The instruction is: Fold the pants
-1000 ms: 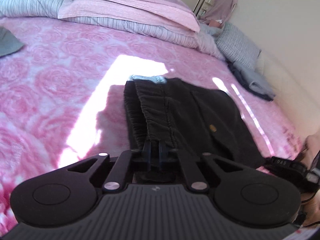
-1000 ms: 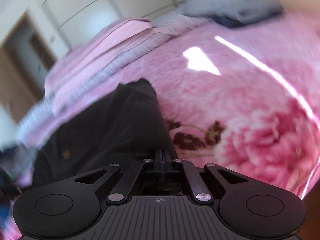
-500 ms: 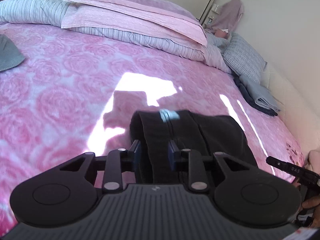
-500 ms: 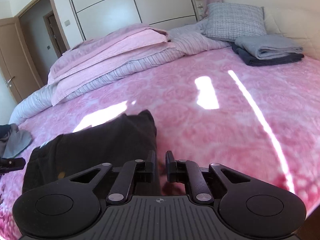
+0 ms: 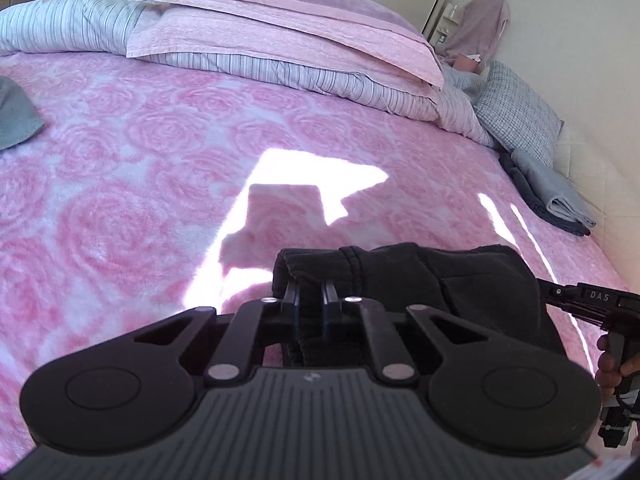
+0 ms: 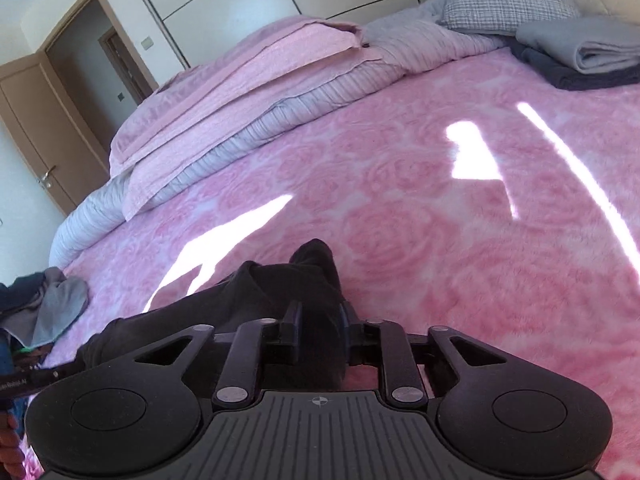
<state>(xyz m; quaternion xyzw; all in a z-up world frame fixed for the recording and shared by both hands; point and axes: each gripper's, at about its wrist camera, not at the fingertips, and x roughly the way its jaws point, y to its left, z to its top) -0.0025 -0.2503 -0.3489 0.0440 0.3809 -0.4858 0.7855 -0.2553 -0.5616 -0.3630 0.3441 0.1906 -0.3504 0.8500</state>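
We see the black pants (image 5: 460,280) lying folded on the pink rose-patterned blanket (image 5: 140,208), near its front edge; the left gripper (image 5: 311,294) has its jaws drawn in on the gathered elastic waistband, which fills the narrow gap between them, so it appears clamped on the cloth; the right gripper (image 6: 318,316) straddles the other end of the pants (image 6: 256,300) with its jaws wider apart, dark fabric lying between the fingers, and we cannot tell whether they press it or merely flank it. Only the left wrist view shows the ribbed waistband and a pocket seam, and the other gripper with a hand (image 5: 612,364) at its right edge; only the right wrist view shows a brown door (image 6: 36,136), white wardrobe panels (image 6: 224,4) and a grey heap of clothes (image 6: 52,304) at the left. Both views show striped bedding under pink quilts (image 5: 280,28), a checked pillow (image 5: 516,116) and folded grey towels (image 6: 580,48); the blanket looks plush, with bright sun patches across it.
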